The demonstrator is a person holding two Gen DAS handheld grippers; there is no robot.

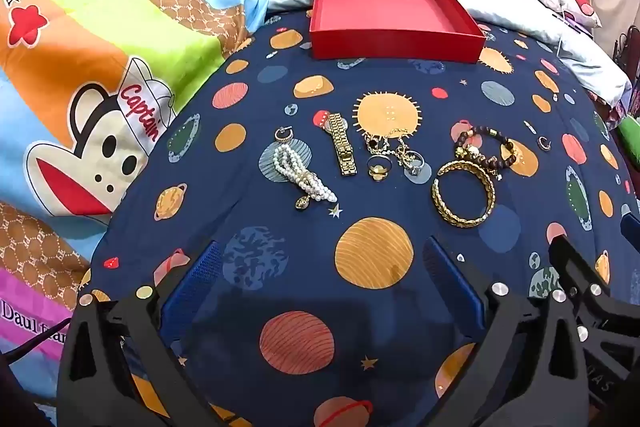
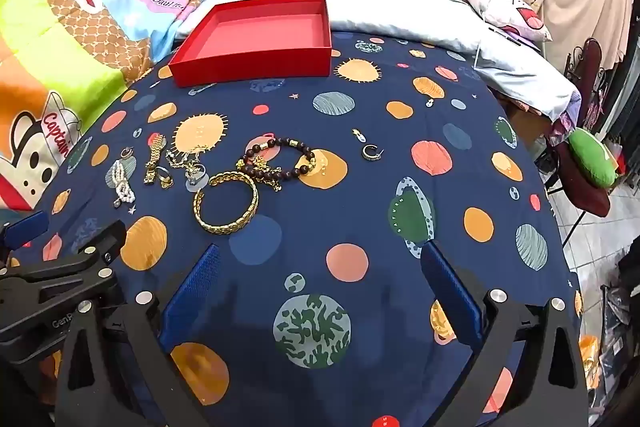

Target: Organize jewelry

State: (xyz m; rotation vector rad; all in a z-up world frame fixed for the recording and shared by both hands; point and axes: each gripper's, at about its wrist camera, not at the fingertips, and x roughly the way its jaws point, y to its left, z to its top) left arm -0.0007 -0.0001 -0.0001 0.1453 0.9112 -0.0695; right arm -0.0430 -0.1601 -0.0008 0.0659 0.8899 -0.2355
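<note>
while both grippers are hovering low over the navy planet-print bedsheet (image 1: 304,259), the left gripper (image 1: 320,267) is holding its blue jaws spread wide with nothing between them, and the right gripper (image 2: 320,267) is doing the same, its jaws gaping over bare cloth; the jewelry is lying in a loose row across the sheet, well ahead of the jaws; from the left wrist view, a pearl strand (image 1: 302,177) is sitting at the left end with a small hoop earring (image 1: 283,135) just above it; a gold watch band (image 1: 343,143) is lying beside the pearls; a tangle of gold chain and rings (image 1: 394,157) is resting next to that; a gold bangle (image 1: 463,194) is lying nearest the jaws, touching a dark bead bracelet (image 1: 486,147) behind it; a second hoop earring (image 2: 372,151) is sitting apart at the right end of the row; the red box (image 1: 394,43) is standing open and empty at the far edge of the sheet, against a pale pillow (image 1: 520,7); a cartoon monkey quilt (image 1: 80,87) is bunching up along the left side.
</note>
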